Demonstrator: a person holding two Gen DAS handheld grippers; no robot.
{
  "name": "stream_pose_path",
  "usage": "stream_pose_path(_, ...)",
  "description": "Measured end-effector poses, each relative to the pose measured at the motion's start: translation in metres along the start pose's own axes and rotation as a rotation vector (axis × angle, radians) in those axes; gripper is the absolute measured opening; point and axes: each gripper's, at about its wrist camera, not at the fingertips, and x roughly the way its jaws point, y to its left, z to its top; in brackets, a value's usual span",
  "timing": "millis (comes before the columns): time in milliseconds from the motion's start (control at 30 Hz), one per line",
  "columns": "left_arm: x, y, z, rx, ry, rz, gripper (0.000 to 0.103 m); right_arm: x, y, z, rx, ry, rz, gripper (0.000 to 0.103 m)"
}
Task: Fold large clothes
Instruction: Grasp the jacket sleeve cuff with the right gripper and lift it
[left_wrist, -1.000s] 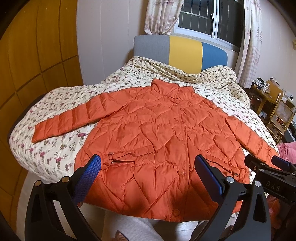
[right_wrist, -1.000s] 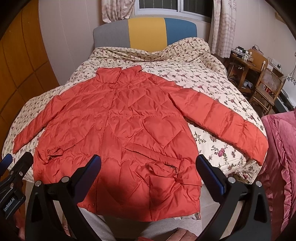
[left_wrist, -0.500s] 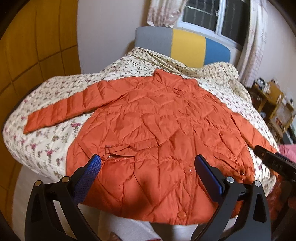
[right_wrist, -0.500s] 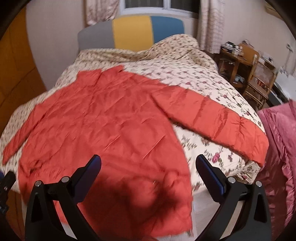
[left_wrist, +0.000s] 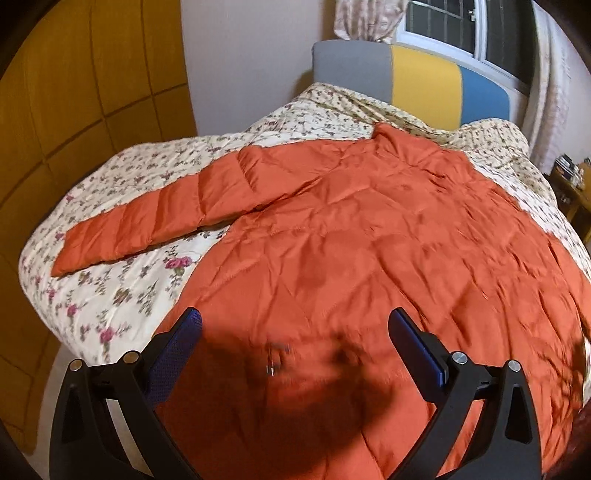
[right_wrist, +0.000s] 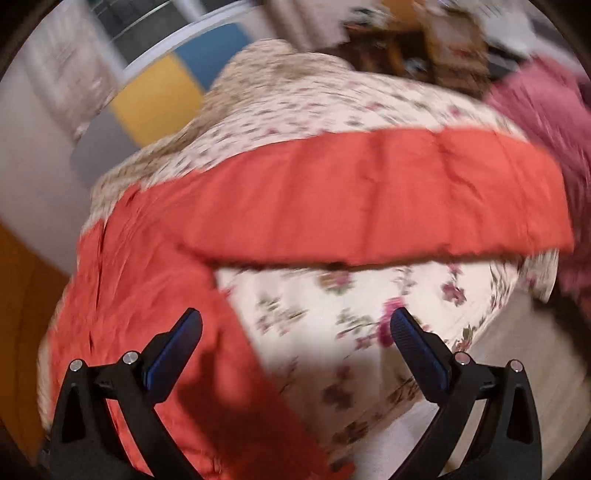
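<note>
Both my claws, left claw (left_wrist: 293, 328) and right claw (right_wrist: 295, 326), gape empty; I should pinch the sleeve (right_wrist: 369, 195) near its cuff and fold it flat across the jacket (left_wrist: 369, 258).

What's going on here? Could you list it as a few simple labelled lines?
Garment: orange puffer jacket, spread flat, unfolded
Surface: floral quilt on a bed
Sleeves: both stretched outward
Left gripper: open, above the jacket's lower part, holding nothing
Right gripper: open, near the jacket's side edge, below one sleeve
Right view: blurred
</note>
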Motion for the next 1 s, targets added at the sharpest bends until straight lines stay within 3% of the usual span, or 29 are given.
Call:
stream_pose_path(67,0.013,0.003,0.01,-0.006,-0.007,-0.005,0.1,0.004,-0.017,0.008,0.072,-0.016,0.006,0.081)
stream_pose_path(167,0.035,0.004,0.025,0.006,-0.005,0.019,0.1,0.005,-0.031,0.018,0.14,-0.06,0.025,0.074)
stream_pose_path(533,0.101,0.026,0.049,-0.028,0.041,0.125,0.1,-0.015,-0.089,0.036,0.472,-0.235,0.09,0.071)
stream_pose_path(733,0.113,0.034,0.033,-0.058,0.014,0.069,0.1,-0.019,-0.115,0.043,0.606,-0.309,0.134,0.071)
stream_pose_path(833,0.114,0.034,0.031,-0.064,0.015,0.067,0.1,-0.017,-0.111,0.053,0.597,-0.319,0.074,0.053)
stream_pose_path(900,0.115,0.034,0.03,-0.063,0.018,0.066,0.1,-0.015,-0.105,0.055,0.57,-0.318,0.029,0.035)
stream_pose_path(1000,0.119,0.035,0.03,-0.072,0.028,0.052,0.1,-0.014,-0.087,0.065,0.482,-0.346,-0.034,0.022)
